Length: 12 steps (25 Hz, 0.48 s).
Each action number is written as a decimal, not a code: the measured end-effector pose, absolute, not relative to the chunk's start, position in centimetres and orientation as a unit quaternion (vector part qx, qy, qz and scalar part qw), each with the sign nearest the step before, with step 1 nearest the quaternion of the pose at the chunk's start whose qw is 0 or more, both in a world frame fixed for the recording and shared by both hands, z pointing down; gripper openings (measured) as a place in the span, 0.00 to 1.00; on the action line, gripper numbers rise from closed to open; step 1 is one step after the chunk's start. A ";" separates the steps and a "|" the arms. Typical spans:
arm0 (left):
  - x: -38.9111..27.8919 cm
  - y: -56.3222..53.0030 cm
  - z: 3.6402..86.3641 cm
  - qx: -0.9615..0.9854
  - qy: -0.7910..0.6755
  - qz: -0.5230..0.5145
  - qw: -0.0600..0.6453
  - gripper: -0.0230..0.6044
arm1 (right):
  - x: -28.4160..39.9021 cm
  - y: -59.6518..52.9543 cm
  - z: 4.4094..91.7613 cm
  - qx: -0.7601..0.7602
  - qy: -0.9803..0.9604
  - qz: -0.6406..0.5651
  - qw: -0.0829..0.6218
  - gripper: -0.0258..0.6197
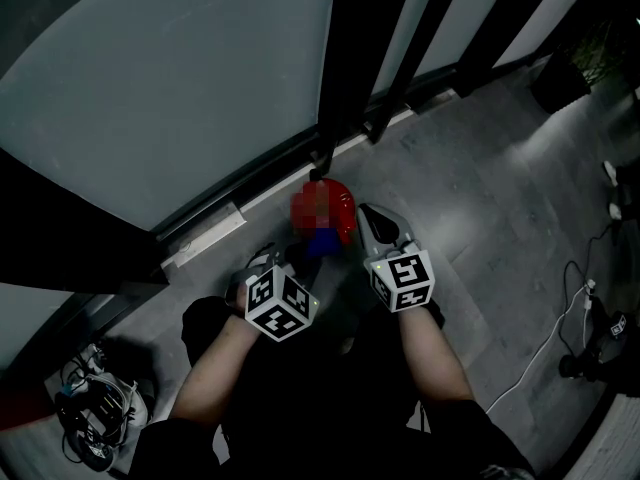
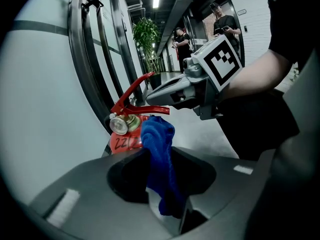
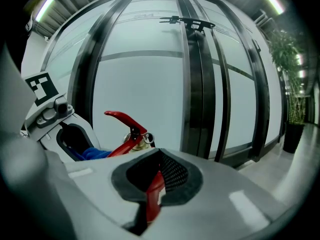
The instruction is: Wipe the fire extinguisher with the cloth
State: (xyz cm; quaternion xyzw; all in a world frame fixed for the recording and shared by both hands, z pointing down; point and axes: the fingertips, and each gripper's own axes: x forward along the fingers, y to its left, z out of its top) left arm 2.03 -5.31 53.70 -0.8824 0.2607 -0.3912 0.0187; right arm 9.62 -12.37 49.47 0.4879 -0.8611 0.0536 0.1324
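The right gripper (image 3: 156, 181) clamps the red lever (image 3: 121, 146) of the fire extinguisher (image 2: 120, 143); hold it steady while the left gripper (image 2: 161, 186), pinching the blue cloth (image 2: 159, 151), rubs the body firmly.

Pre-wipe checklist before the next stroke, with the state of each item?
1. Cloth gripped: ok. The left gripper is shut on the blue cloth.
2. Extinguisher steadied: ok. The right gripper is shut on the fire extinguisher at its red lever.
3. Cloth touching the extinguisher body: cannot tell. The two overlap in the left gripper view, but no contact is visible.
4. Extinguisher base seated on the floor: cannot tell. The base is hidden.
5. Grippers clear of each other: ok. They are apart in the head view.
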 end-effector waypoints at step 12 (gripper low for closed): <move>-3.9 -10.2 49.8 -0.903 0.328 -0.237 -0.143 0.24 | 10.2 -12.8 49.6 0.488 -0.862 0.069 0.121 0.04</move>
